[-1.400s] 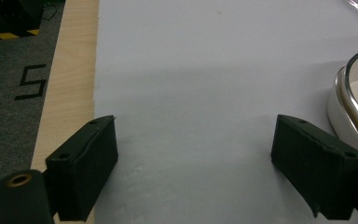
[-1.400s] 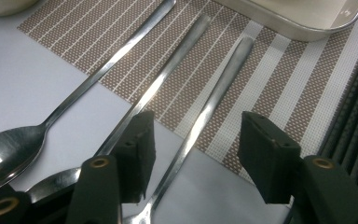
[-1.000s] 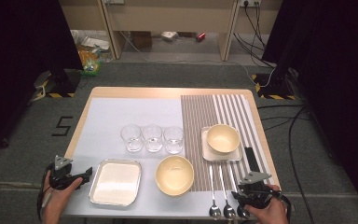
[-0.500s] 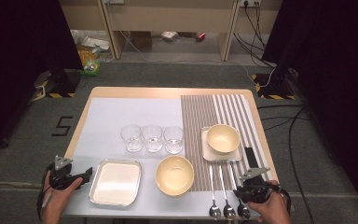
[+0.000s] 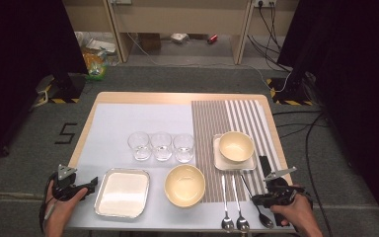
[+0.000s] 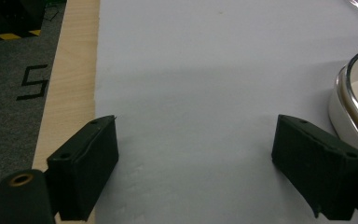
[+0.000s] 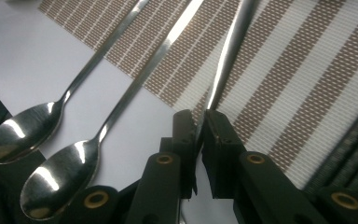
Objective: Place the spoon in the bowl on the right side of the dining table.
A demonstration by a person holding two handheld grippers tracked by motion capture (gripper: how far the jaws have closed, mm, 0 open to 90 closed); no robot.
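One wooden-edged tabletop (image 5: 86, 129) under a pale sheet carries everything, and one brown-and-white striped woven placemat (image 5: 227, 116) covers the part ahead of the right tongs (image 5: 256, 200). One rectangular steel tray with a white inside (image 5: 123, 192) lies just beside the left tongs (image 5: 93, 185), on their inner side; its shiny rim shows at the right edge of the left gripper view (image 6: 352, 100). Two cream round bowls follow: the larger cream bowl (image 5: 184, 184) sits between the two tongs, nearer the tray, and the smaller cream bowl (image 5: 236, 146) stands on one white square plate (image 5: 218, 159) ahead of the right tongs. Three clear drinking glasses (image 5: 162, 146) stand in a row, farther out than the tray and the larger bowl.

Three long-handled steel spoons lie side by side, bowls toward the person. The first spoon (image 7: 51, 109) and the second spoon (image 7: 116, 116) rest just to the left of the right tongs in the right gripper view. The third spoon (image 7: 226, 56) runs from the placemat straight into the right tongs, whose jaws have just been closing and now clamp its handle near the bowl end. The left tongs stand wide apart over bare sheet with nothing between them.
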